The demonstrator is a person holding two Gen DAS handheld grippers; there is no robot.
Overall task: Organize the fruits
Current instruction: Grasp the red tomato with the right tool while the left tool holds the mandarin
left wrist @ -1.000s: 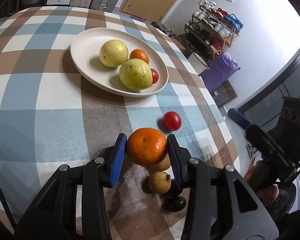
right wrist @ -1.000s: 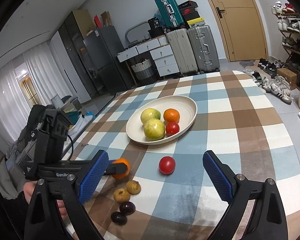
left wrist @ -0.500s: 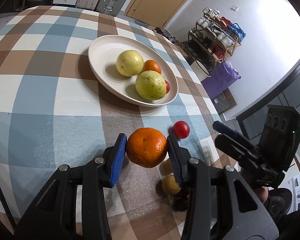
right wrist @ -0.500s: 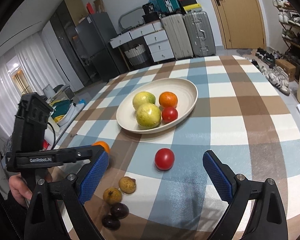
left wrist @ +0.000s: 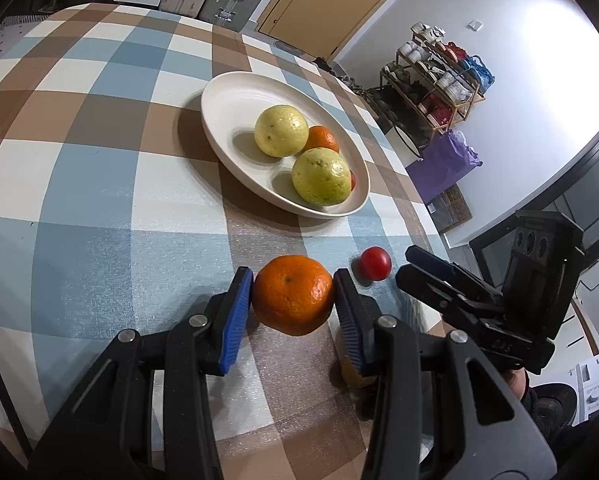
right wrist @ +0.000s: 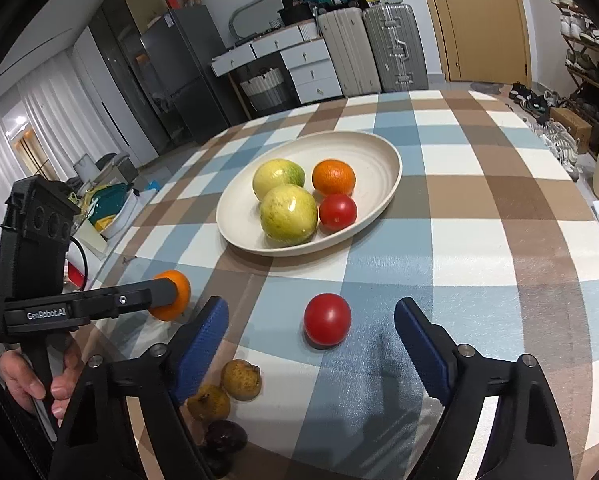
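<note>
My left gripper (left wrist: 293, 300) is shut on an orange (left wrist: 292, 294), held above the checked tablecloth short of the white plate (left wrist: 235, 100). The plate holds two yellow-green fruits (left wrist: 281, 131), a second orange (right wrist: 334, 177) and a red tomato (right wrist: 338, 212). A loose red tomato (right wrist: 326, 319) lies on the cloth between the blue pads of my right gripper (right wrist: 311, 338), whose jaws are closing without touching it. From the right wrist view the left gripper (right wrist: 167, 294) and its orange (right wrist: 175, 294) appear at left.
Two small brown fruits (right wrist: 241, 379) and dark ones (right wrist: 223, 438) lie by the right gripper's left finger, near the table's front edge. A hand (right wrist: 31, 380) holds the left gripper's handle. Suitcases (right wrist: 379, 52), drawers and a shoe rack (left wrist: 439, 80) stand beyond the table.
The left gripper carried the orange toward the plate. The right gripper dropped lower around the loose tomato and its jaws narrowed.
</note>
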